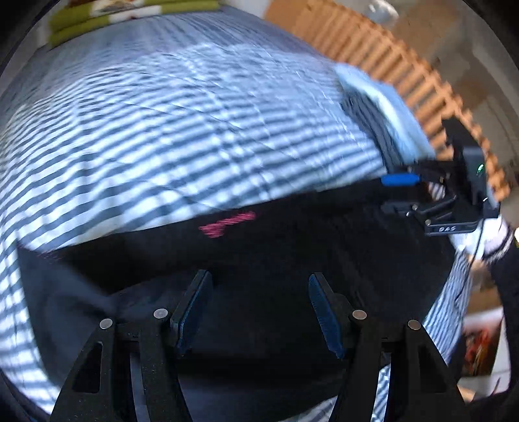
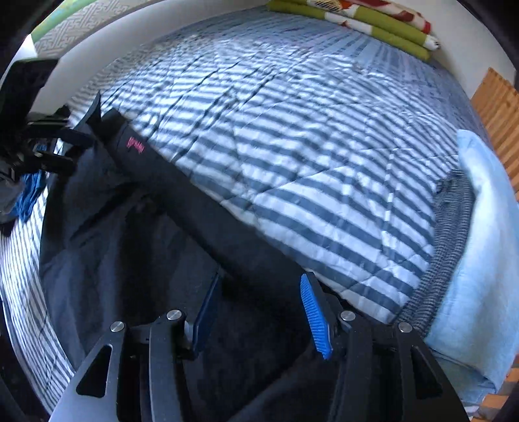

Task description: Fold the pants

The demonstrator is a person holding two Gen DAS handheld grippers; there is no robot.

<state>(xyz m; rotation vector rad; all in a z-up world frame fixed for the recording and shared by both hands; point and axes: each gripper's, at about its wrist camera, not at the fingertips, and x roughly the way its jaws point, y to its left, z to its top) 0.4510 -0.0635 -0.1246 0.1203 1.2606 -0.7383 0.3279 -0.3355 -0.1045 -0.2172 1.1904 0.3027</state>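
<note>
**Pants laid along the bed's near edge, both claws released**

The black pants [image 1: 259, 259] lie on the striped quilt [image 1: 162, 130] of the bed, stretched in a long band along its near edge. A small pink logo [image 1: 227, 222] shows on the upper layer, close to the fold line where the dark cloth meets the stripes. In the right wrist view the fabric looks doubled: one long straight strip runs from the logo end down toward the claw, with looser, wrinkled cloth beside it toward the bed's edge.

The left claw [image 1: 259, 315] hangs over the pants with its jaws apart and nothing pinched between them. The right claw [image 2: 259, 315] is likewise released, its blue pads clear of the cloth below; it also shows at the right side of the left wrist view, over the far end of the pants.

Judging by the layout, a lengthwise fold seems done, leg over leg. What appears left is folding the long band across its length, and smoothing the rumpled part.

A folded light blue towel [image 2: 480, 243] and a grey knit piece [image 2: 451, 227] sit at the bed's right edge; a green blanket [image 2: 373, 19] lies at the far end.
</note>
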